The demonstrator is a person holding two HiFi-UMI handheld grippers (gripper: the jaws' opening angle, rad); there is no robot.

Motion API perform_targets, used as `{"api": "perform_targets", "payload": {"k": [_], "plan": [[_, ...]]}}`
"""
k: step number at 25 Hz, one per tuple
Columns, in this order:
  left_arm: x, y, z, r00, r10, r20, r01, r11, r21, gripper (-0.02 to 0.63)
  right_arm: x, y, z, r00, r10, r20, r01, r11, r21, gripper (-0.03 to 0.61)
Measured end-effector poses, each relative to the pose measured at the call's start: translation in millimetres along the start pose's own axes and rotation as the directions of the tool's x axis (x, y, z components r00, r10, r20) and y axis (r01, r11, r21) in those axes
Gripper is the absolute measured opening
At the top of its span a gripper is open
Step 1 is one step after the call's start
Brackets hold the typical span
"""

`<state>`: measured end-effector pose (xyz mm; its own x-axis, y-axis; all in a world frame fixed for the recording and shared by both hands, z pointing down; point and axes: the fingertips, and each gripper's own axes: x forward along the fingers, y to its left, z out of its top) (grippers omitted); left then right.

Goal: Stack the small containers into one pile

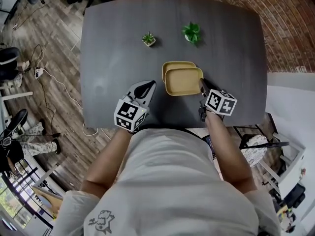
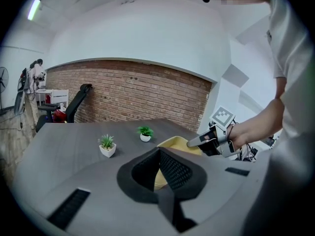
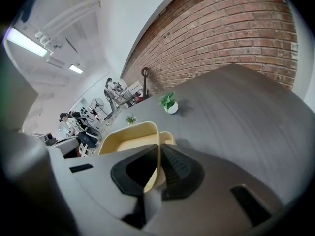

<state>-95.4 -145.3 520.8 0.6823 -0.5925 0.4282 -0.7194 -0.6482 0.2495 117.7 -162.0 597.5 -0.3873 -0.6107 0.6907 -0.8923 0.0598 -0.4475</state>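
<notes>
Two shallow yellow containers lie on the dark table. The front container (image 1: 183, 81) overlaps the back container (image 1: 177, 65), partly on top of it and offset toward me. My right gripper (image 1: 202, 85) is shut on the front container's right wall; in the right gripper view that thin yellow wall (image 3: 156, 136) runs between the pads. My left gripper (image 1: 148, 84) hovers left of the containers, apart from them, its jaws shut with nothing held. In the left gripper view the containers (image 2: 177, 142) show just beyond its tips (image 2: 158, 154).
Two small potted plants stand farther back on the table, one in a white pot (image 1: 148, 39) and a bushier one (image 1: 191, 33). The table's near edge (image 1: 162, 124) is right in front of me. A brick wall lies beyond the table's right side.
</notes>
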Motion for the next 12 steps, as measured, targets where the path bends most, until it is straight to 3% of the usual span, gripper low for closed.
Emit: {"api": "perform_targets", "payload": {"k": [12], "plan": [[13.4, 30.8, -5.6, 1.000, -0.003, -0.013, 0.002, 0.999, -0.050, 0.011, 36.6, -7.8, 4.7, 0.999, -0.031, -0.025, 0.033, 0.996, 0.080, 0.023]]}}
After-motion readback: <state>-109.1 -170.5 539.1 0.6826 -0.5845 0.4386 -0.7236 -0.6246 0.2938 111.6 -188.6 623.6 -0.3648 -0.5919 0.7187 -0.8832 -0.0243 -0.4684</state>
